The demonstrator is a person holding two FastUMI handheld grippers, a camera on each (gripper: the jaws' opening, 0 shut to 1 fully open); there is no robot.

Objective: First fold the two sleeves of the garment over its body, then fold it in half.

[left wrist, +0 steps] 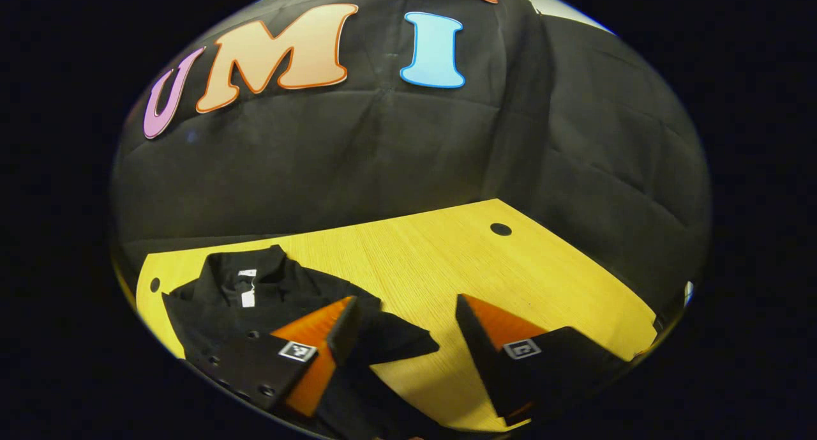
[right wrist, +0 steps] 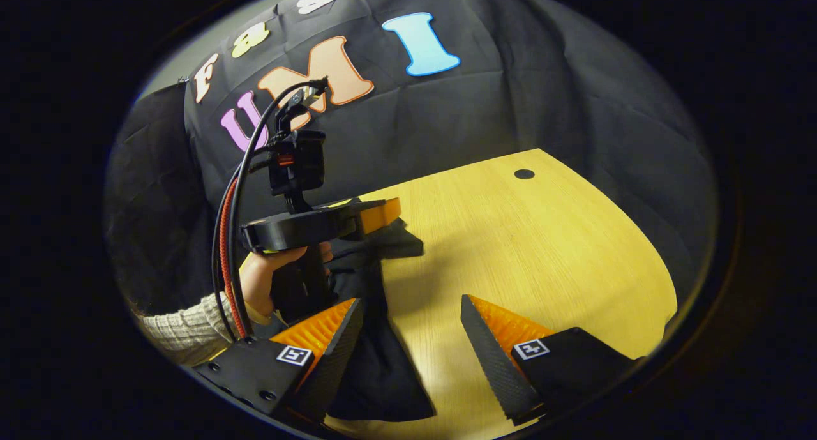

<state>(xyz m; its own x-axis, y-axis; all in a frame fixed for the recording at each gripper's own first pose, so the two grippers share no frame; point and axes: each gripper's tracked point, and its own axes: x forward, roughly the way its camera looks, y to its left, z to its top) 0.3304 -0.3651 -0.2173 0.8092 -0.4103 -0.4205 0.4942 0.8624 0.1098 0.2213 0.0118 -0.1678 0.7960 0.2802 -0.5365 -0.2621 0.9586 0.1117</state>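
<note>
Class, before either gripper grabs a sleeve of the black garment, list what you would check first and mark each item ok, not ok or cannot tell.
1. Left gripper open: ok, fingers wide apart.
2. Right gripper open: ok.
3. Nothing held yet: ok, both gaps show only cloth or table.
4. Black garment lies flat, collar up: ok for the visible part.
5. Sleeve spread out on the table, unfolded: ok.
6. Other sleeve's position: cannot tell.

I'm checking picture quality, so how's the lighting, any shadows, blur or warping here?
Left gripper view: table brightly lit, black shirt nearly detailless, table edges bowed by the lens. Right gripper view: sharp; soft shadow on the wood beside the other gripper, dim corner behind it.
</note>
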